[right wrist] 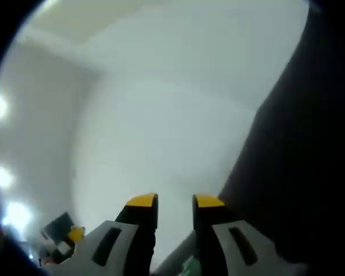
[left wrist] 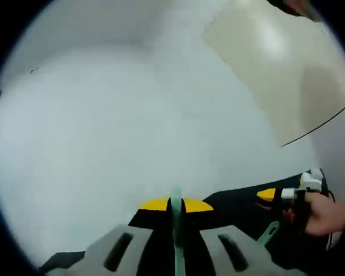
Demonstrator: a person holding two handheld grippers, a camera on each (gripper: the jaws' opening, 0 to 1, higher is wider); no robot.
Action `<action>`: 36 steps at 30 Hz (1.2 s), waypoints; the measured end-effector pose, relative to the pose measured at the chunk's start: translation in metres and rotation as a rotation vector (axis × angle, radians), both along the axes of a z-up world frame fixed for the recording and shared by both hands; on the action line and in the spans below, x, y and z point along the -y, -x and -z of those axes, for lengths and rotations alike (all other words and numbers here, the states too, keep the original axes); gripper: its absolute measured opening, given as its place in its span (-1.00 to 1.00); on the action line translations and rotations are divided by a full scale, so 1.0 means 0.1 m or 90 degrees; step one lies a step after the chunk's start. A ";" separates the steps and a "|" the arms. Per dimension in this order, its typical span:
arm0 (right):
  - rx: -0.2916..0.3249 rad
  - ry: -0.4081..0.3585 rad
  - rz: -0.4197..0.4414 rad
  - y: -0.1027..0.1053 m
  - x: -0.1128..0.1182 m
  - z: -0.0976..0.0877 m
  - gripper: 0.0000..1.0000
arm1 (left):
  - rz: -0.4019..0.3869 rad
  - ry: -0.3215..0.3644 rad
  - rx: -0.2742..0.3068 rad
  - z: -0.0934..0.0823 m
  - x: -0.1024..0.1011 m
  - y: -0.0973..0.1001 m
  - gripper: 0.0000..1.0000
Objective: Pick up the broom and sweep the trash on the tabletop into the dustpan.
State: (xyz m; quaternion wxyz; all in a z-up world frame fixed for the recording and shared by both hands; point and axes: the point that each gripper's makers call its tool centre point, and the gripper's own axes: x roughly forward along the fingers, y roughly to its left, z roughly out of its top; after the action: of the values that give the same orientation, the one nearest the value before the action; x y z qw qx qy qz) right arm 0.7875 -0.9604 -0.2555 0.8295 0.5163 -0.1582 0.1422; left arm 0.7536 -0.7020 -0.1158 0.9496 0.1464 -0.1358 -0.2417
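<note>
Jaws of left hand-held gripper (left wrist: 175,202) clamped on thin green strip (left wrist: 176,241), likely a tool's edge, for carrying. Right hand-held gripper (right wrist: 175,200) tips slightly apart; grip unclear.

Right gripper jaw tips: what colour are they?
Yellow tips on the right gripper, above black and grey jaw bodies. Clearest in the right gripper view.

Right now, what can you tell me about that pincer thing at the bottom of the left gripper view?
It is the left gripper: two grey, plastic-looking jaws with slotted openings, black toward the ends and tipped in yellow. The tips meet, pinching a thin pale-green strip that runs up between them. It points out over a plain white surface. What the green strip belongs to cannot be told.
</note>
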 end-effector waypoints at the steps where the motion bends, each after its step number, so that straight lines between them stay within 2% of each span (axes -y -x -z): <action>1: 0.000 0.000 0.000 0.00 0.00 0.00 -0.48 | -0.008 0.020 -0.023 0.04 -0.11 -0.01 -0.91; 3: 0.000 0.000 -0.001 0.01 -0.01 0.00 -0.48 | -0.025 0.067 -0.066 0.16 -0.32 0.00 -0.91; 5: 0.000 0.001 0.000 0.01 -0.01 0.00 -0.48 | -0.056 0.107 -0.109 0.34 -0.47 0.03 -0.91; 10: -0.002 0.003 0.002 0.00 -0.01 0.00 -0.48 | -0.069 0.077 -0.122 0.75 -0.34 0.10 -0.91; 12: -0.003 0.003 0.000 0.00 -0.01 0.01 -0.48 | -0.066 0.098 -0.094 0.69 -0.30 0.08 -0.91; 14: -0.005 0.005 -0.001 -0.01 -0.02 0.01 -0.48 | -0.073 0.095 -0.084 0.67 -0.24 0.03 -0.91; 15: -0.006 0.005 0.000 -0.01 -0.01 0.02 -0.48 | -0.059 0.106 -0.080 0.65 -0.17 -0.01 -0.91; 18: -0.006 0.005 0.001 0.00 -0.01 0.02 -0.48 | -0.026 0.118 -0.087 0.64 0.06 -0.13 -0.91; 21: -0.006 0.004 0.001 0.01 -0.02 0.02 -0.48 | -0.015 0.104 -0.077 0.58 0.25 -0.25 -0.91; 25: -0.006 0.005 0.000 0.00 -0.01 0.02 -0.48 | 0.075 0.137 -0.085 0.42 0.56 -0.28 -0.91; 26: -0.005 0.005 0.000 -0.01 -0.01 0.02 -0.48 | 0.081 0.132 -0.089 0.38 0.59 -0.27 -0.91; 28: -0.003 0.003 0.000 -0.01 0.00 0.01 -0.48 | 0.073 0.129 -0.062 0.26 0.53 -0.22 -0.88; 31: 0.001 0.000 -0.002 0.00 0.00 0.00 -0.48 | 0.035 0.122 -0.043 0.18 0.27 -0.15 -0.90; 34: 0.004 0.000 -0.001 0.00 0.00 -0.01 -0.48 | -0.026 0.090 -0.028 0.21 -0.04 -0.11 -0.91; 36: 0.007 -0.002 -0.002 0.00 0.00 -0.01 -0.48 | -0.031 0.093 -0.036 0.27 -0.16 -0.05 -0.91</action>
State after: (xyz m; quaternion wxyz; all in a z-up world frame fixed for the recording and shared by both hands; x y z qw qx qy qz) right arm 0.7872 -0.9609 -0.2542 0.8278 0.5170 -0.1622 0.1457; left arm 0.7584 -0.6856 -0.1423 0.9668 0.0727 -0.1223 -0.2121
